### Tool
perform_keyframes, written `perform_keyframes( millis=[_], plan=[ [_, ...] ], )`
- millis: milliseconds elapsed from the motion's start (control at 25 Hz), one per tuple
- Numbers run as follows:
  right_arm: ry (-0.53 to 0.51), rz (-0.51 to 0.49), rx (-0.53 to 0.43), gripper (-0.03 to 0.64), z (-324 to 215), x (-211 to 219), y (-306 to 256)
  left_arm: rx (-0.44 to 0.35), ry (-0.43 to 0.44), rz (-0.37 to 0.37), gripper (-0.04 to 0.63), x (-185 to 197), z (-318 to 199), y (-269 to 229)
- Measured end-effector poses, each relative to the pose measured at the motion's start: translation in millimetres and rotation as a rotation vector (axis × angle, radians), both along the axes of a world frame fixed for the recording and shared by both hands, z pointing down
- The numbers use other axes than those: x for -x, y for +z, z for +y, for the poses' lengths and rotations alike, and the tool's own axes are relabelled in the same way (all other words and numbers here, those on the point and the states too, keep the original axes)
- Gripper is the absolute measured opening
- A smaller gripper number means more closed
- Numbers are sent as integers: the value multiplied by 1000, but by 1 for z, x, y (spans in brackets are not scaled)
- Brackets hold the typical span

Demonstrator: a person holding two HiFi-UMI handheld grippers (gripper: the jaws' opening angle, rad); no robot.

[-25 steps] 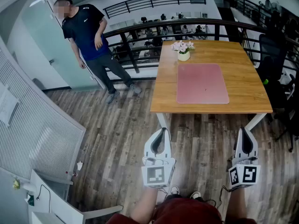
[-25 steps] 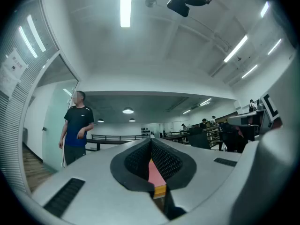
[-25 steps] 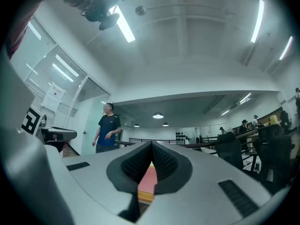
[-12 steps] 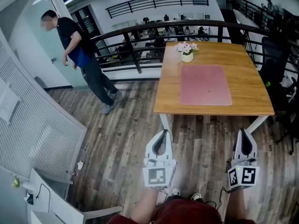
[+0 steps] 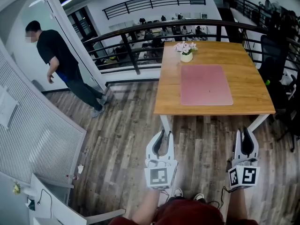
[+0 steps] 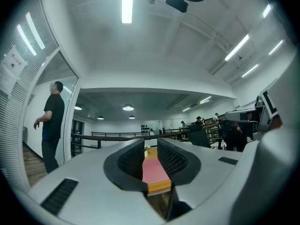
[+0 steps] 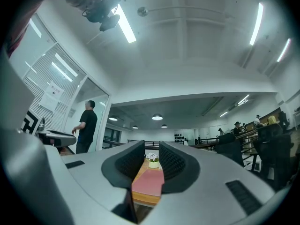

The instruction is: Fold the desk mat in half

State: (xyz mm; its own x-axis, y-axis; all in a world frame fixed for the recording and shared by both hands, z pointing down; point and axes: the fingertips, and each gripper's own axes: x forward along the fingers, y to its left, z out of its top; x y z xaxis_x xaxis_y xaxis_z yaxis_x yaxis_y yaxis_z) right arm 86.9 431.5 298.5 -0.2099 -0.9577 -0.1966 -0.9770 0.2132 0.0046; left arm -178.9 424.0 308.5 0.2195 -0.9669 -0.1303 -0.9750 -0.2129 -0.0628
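The left gripper (image 5: pixel 164 135) is held low in front of the person, above the wood-plank floor (image 5: pixel 117 139). Its jaws have just been opening: in the earlier frames they were closed, and now a narrow gap shows between the ribbed pads, with nothing in it. The right gripper (image 5: pixel 246 133) hangs alongside at much the same height, well apart from the left. Its jaws have likewise just been parting to a slim gap and grip nothing. Both grippers point towards the near edge of the wooden table (image 5: pixel 211 109) and sit short of it, roughly where they were a second ago. Through each gap the gripper views show only the table edge and the mat far beyond. The pink desk mat (image 5: pixel 206 84) lies flat and unfolded on the tabletop, towards its near half, untouched and in the same place as before. Just past the mat's far left corner stands a small pot of pale flowers (image 5: pixel 186 50). Behind the table runs a dark railing (image 5: pixel 140 32). The person in a black T-shirt (image 5: pixel 58 62), who a second ago was close to that railing, has walked off leftward and is now by the glass partition (image 5: pixel 70 29), turned away.
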Motion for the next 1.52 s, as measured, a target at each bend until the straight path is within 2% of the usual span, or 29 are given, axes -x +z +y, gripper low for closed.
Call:
perform_keyframes(
  millis=[320,520,800,1160,1360,1520],
  plan=[
    [24,13,25,138,-13,29,6,16,31,9,133,29,-17,9],
    [57,9,38,147,-16,46,10,26,58,-6,135,45,-27,19],
    [72,3,49,158,-32,48,21,37,82,3,141,46,-49,25],
    [63,-19,49,163,-93,22,32,56,78,-22,143,20,-109,38],
    [53,-29,59,167,-146,-6,35,78,86,-54,144,-11,-162,44],
    [43,-31,75,169,-191,-38,37,81,79,-48,146,-43,-204,42]
  ],
)
